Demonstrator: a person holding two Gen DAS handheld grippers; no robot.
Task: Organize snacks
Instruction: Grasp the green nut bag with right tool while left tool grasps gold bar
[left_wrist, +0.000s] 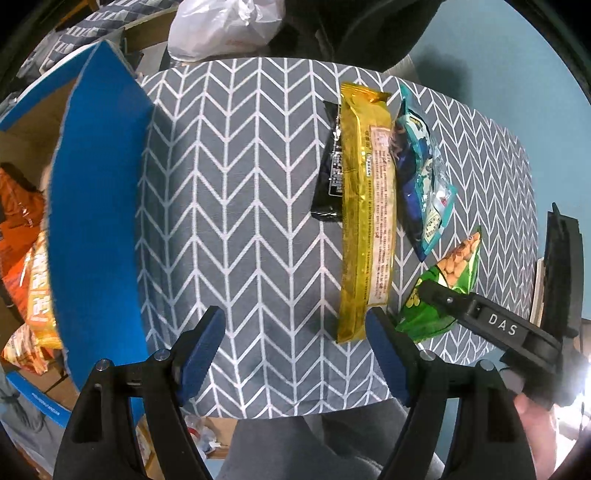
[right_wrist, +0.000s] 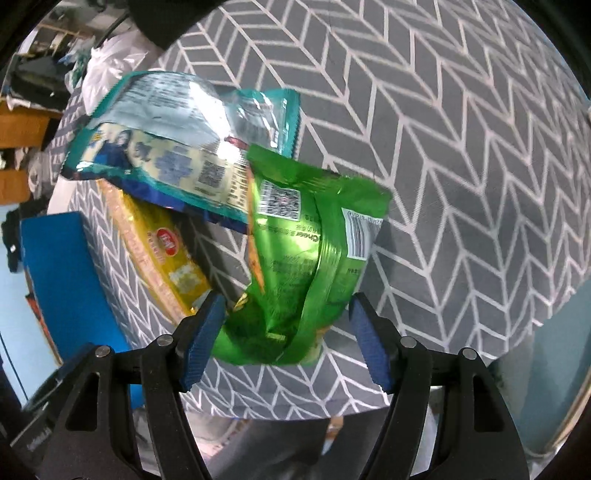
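Your right gripper is wide open, w/ the green bag sitting between its fingers but not squeezed yet. The bag lies on the bench, near the front edge. Its top corner tucks just under the teal bag, and the yellow pack lies to the left, also partly under the teal one.

Your left gripper is open too and holds nothing. It points down at bare cloth, w/ one finger right by the end of the yellow pack. The blue box on the left already has orange snack bags in it, so that's prob where things go.

To do this step well: go down a bit more so the fingers sit around the fat middle of the green bag, not the thin edge. Close slow, it's puffy & slippery. Lift straight up so the teal bag doesn't drag along.
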